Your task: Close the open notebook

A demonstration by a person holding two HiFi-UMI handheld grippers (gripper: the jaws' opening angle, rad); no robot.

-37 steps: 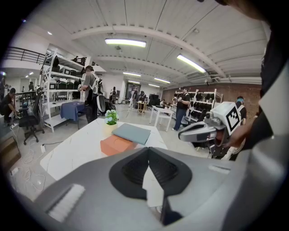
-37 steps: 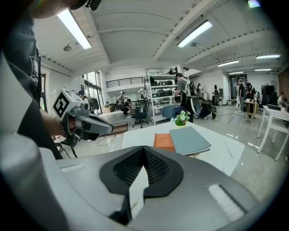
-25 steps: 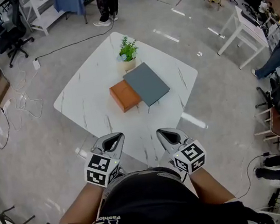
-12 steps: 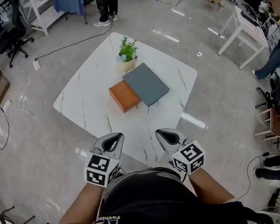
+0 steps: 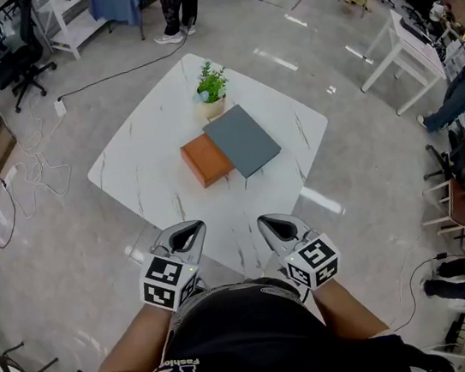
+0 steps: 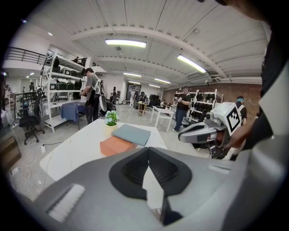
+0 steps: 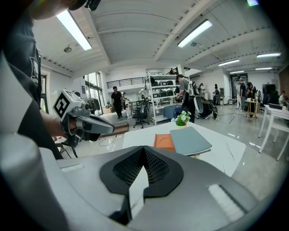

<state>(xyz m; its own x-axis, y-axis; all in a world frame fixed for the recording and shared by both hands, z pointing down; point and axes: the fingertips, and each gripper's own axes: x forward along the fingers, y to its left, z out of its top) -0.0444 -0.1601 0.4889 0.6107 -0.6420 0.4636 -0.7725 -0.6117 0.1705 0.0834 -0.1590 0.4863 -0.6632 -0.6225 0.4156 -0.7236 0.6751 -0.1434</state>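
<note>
Head view: the grey panel (image 5: 243, 139) overlaps the orange panel (image 5: 206, 159) and hides its right edge; too small to tell whether they are one object or two, or whether any pages show. Near corner of the bench (image 5: 138, 164) is hidden under the left claw (image 5: 195, 225), the right claw (image 5: 264, 219) and the person's torso (image 5: 238, 336). Both gripper views: each claw's own body covers the near part of the bench.
</note>
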